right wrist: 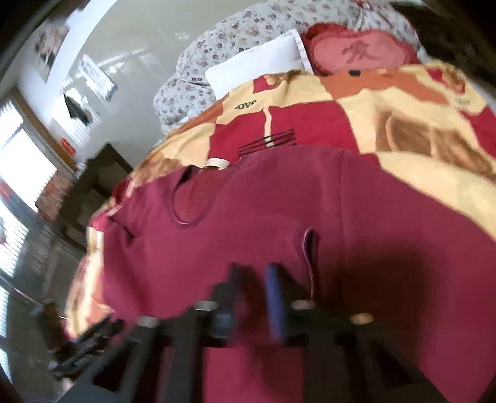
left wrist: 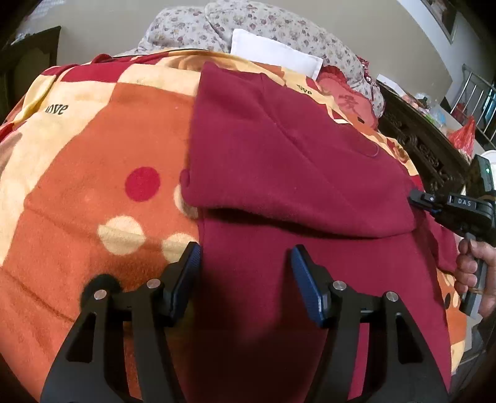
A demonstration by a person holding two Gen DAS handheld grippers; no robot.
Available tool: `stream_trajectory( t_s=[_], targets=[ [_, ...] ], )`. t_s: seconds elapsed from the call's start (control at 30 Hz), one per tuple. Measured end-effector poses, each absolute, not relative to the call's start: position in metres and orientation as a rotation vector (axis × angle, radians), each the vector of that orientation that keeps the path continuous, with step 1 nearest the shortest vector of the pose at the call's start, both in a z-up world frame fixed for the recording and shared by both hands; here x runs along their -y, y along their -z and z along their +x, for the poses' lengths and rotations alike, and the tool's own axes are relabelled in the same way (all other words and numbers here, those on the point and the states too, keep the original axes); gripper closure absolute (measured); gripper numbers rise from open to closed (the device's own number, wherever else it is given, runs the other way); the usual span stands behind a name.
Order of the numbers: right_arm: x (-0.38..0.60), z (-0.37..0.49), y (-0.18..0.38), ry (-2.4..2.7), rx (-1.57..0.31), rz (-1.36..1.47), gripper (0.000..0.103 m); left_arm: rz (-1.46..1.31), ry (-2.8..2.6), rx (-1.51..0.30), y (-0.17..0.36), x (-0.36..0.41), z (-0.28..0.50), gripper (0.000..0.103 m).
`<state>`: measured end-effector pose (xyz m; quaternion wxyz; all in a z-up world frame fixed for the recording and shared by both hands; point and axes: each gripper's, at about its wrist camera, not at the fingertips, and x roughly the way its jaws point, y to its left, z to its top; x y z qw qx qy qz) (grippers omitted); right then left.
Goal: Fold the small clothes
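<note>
Lying flat on the patterned blanket (left wrist: pixel 93 192) is the maroon garment (left wrist: pixel 294 161), approx. centre-right of the bed in the left wrist view. Its upper part is folded over the lower part; the fold edge runs across the cloth just ahead of the left gripper (left wrist: pixel 246 254).

Left gripper: jaws spread wide, nothing between them. Blue pads (left wrist: pixel 305 279) hang over the near section of the garment; left finger sits at the garment's left edge, next to the blanket's cream dots.

Right gripper (right wrist: pixel 254 269): right wrist view is motion-blurred. Fingers stand close together w/ a narrow gap, over a cloth edge of the garment. Whether cloth is pinched between them: cannot tell. In the left wrist view the same gripper's tip (left wrist: pixel 417 197) touches the garment's right edge at the fold, w/ the person's hand (left wrist: pixel 476 266) on the handle.

Ref. items at the head of the bed: white pillow (left wrist: pixel 276 52), floral quilt (left wrist: pixel 217 24), red cushion (right wrist: pixel 356 51). Dark wood furniture (left wrist: pixel 418 139) stands beside the bed on the right.
</note>
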<state>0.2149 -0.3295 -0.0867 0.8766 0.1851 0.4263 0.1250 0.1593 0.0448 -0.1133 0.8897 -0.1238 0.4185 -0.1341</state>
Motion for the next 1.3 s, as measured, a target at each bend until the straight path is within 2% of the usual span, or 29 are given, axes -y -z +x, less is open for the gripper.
stream_trajectory(
  t_s=[0.17, 0.3, 0.43, 0.47, 0.53, 0.57, 0.7, 0.8, 0.9, 0.97, 1.13, 1.3],
  targets=[
    [0.341, 0.202, 0.072, -0.177, -0.839, 0.335, 0.095, -0.232, 0.262, -0.87, 0.115, -0.041, 0.157, 0.042],
    [0.333, 0.213, 0.074, -0.182, -0.856, 0.31, 0.088, -0.232, 0.261, -0.87, 0.116, -0.041, 0.156, 0.042],
    [0.336, 0.222, 0.076, -0.125, -0.842, 0.32, 0.086, -0.246, 0.268, -0.868, 0.116, -0.043, 0.156, 0.042],
    [0.337, 0.222, 0.076, -0.115, -0.83, 0.323, 0.084, -0.248, 0.269, -0.869, 0.116, -0.043, 0.156, 0.042],
    [0.339, 0.221, 0.078, -0.092, -0.829, 0.31, 0.063, -0.249, 0.268, -0.869, 0.117, -0.043, 0.157, 0.042],
    [0.339, 0.221, 0.079, -0.082, -0.831, 0.294, 0.06, -0.248, 0.267, -0.869, 0.117, -0.043, 0.157, 0.042],
    [0.333, 0.218, 0.087, -0.177, -0.846, 0.304, 0.06, -0.248, 0.269, -0.87, 0.116, -0.043, 0.157, 0.041],
    [0.318, 0.215, 0.088, -0.229, -0.852, 0.231, 0.068, -0.248, 0.269, -0.87, 0.117, -0.043, 0.157, 0.041],
    [0.329, 0.215, 0.086, -0.227, -0.852, 0.311, 0.098, -0.248, 0.269, -0.87, 0.117, -0.043, 0.157, 0.041],
    [0.344, 0.209, 0.078, -0.223, -0.822, 0.381, 0.098, -0.248, 0.269, -0.87, 0.117, -0.043, 0.157, 0.041],
    [0.353, 0.191, 0.064, -0.171, -0.814, 0.332, 0.099, -0.248, 0.269, -0.87, 0.117, -0.044, 0.158, 0.041],
    [0.369, 0.186, 0.084, -0.121, -0.872, 0.378, 0.099, -0.246, 0.269, -0.871, 0.117, -0.044, 0.158, 0.041]
  ],
)
